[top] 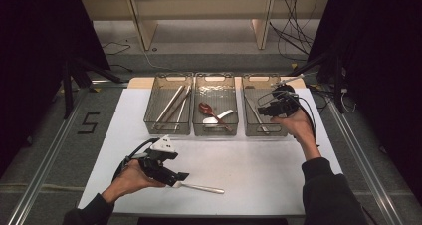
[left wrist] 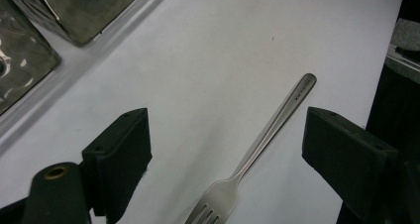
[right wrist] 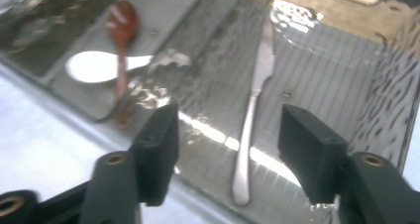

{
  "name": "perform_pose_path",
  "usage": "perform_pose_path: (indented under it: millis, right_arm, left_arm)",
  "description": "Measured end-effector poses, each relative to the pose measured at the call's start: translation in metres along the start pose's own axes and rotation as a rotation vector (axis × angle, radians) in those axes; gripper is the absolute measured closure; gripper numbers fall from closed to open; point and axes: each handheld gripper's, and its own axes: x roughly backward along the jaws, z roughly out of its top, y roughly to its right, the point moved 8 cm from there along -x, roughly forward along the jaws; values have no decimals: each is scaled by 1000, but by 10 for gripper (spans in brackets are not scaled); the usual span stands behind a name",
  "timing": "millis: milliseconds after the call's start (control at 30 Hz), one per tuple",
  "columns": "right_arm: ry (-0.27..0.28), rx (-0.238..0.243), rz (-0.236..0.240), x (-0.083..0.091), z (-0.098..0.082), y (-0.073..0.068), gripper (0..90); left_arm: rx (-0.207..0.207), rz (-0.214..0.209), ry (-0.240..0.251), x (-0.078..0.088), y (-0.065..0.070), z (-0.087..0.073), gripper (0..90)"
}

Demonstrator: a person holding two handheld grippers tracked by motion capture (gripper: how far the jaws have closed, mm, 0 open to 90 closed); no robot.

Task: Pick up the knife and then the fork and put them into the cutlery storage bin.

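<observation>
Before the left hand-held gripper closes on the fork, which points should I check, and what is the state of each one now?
1. Left hand-held gripper jaws open: ok.
2. Fork lies between those jaws: ok.
3. Pads touching fork: not yet, not ok.
4. Fork flat on the white table, nothing beside it: ok.
5. Right hand-held gripper open, holding nothing, above the knife in the right-hand bin: ok.
6. Which bin takes the fork: cannot tell.

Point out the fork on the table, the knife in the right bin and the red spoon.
fork [left wrist: 262, 140]: left gripper view, mid-handle.
knife [right wrist: 252, 110]: right gripper view, where blade meets handle.
red spoon [right wrist: 122, 17]: right gripper view, bowl.
</observation>
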Motion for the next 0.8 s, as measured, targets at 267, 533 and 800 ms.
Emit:
perform_pose_path:
  millis: [267, 533, 800]
  right_arm:
    - [44, 97, 73, 25, -22, -37, 339]
    - [31, 152, 116, 36, -55, -61, 319]
    - [50, 147, 140, 44, -74, -72, 302]
  left_arm:
    - [-38, 18, -114, -9, 0, -9, 193]
    - [-90, -12, -218, -22, 8, -14, 257]
    - [-144, -19, -294, -34, 15, -18, 323]
